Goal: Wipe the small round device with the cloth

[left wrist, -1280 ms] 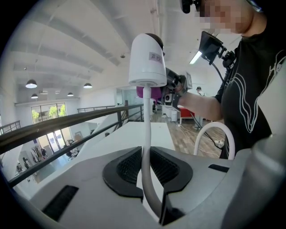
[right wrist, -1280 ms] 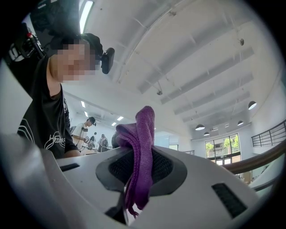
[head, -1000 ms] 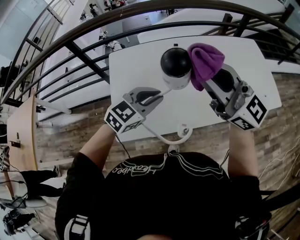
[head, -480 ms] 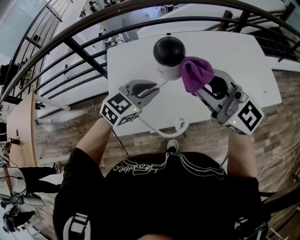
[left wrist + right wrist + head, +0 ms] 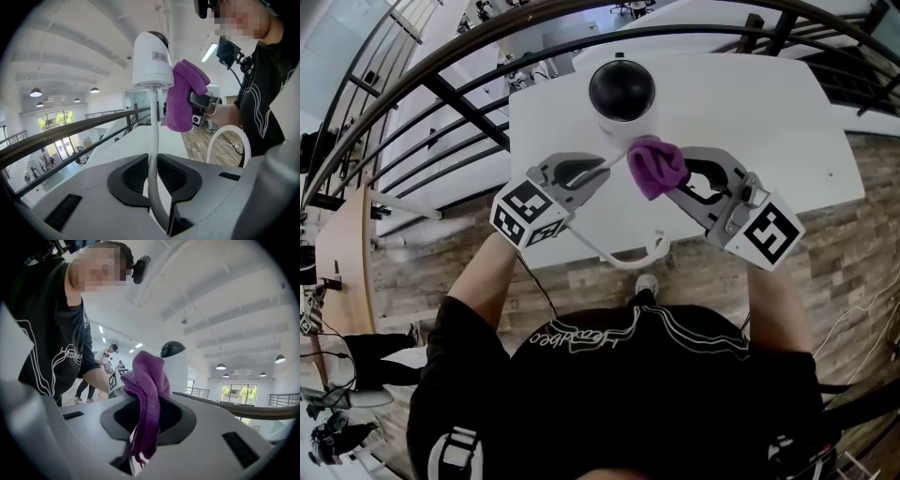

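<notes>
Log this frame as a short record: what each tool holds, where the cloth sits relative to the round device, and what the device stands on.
left tool: shut on the white cable that runs up to the device
right tool: shut on the purple cloth
device: upright on the white table
cloth position: at the device's lower white body, on the side nearest the person
contact: looks pressed against it, but cannot be confirmed

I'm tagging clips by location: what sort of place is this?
Probably a mezzanine in a large open office or lab hall: a white table stands beside a dark railing with a lower level beyond, and pendant lights hang under a high ceiling.
</notes>
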Demonstrator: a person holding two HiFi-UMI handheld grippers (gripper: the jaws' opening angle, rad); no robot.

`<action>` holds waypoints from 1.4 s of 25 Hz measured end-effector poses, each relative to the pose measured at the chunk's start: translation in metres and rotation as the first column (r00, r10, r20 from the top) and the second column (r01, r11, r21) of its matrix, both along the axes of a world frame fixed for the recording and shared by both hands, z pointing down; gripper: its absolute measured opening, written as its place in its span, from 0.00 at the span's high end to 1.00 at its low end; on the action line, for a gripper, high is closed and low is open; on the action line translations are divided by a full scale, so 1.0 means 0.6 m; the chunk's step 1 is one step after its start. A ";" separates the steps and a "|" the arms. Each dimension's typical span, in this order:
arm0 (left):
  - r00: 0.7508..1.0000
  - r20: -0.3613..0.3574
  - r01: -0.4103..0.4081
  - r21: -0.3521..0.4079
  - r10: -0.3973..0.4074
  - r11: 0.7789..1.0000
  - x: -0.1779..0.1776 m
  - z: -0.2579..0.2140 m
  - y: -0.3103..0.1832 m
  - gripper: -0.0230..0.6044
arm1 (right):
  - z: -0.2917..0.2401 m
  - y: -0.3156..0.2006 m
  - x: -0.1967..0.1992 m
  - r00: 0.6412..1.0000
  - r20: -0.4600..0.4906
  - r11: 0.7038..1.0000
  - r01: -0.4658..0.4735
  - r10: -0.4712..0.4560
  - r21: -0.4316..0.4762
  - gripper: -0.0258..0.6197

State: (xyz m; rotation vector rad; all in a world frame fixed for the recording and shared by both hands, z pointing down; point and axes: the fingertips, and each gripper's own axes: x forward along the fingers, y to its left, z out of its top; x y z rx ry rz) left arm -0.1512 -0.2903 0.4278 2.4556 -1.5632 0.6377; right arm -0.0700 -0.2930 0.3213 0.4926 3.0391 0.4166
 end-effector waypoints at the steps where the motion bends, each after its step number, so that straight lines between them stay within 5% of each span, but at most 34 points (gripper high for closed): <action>1: 1.000 -0.002 -0.005 0.000 0.005 1.000 0.001 0.000 -0.001 0.87 | 0.009 0.000 -0.001 1.000 -0.013 1.000 -0.001 0.001 -0.001 0.86; 9: 0.999 -0.037 -0.039 0.012 0.040 0.999 -0.001 0.001 -0.006 0.87 | 0.076 -0.014 -0.007 0.991 -0.129 0.999 -0.036 0.032 -0.028 0.86; 13: 0.997 -0.053 -0.053 0.033 0.054 0.998 -0.003 -0.007 0.000 0.81 | 0.093 -0.023 0.011 0.983 -0.178 0.988 -0.062 0.037 -0.141 0.86; 17: 0.992 -0.128 0.003 0.119 0.012 0.993 -0.017 -0.049 0.012 0.70 | 0.097 -0.048 0.048 0.973 -0.214 0.958 -0.139 0.086 -0.249 0.86; 22: 0.965 -0.260 0.105 0.226 -0.044 0.969 -0.017 -0.141 0.064 0.71 | 0.065 -0.046 0.072 0.966 -0.212 0.957 -0.195 0.149 -0.216 0.86; 27: 0.936 -0.352 0.082 0.224 0.002 0.971 0.076 -0.177 0.111 0.94 | 0.010 0.017 0.103 0.983 -0.151 0.962 -0.140 0.106 -0.235 0.86; 35: 0.925 -0.375 0.030 0.218 0.055 0.975 0.298 -0.206 0.229 0.95 | -0.025 0.136 0.242 0.988 -0.099 0.945 -0.147 0.123 -0.292 0.86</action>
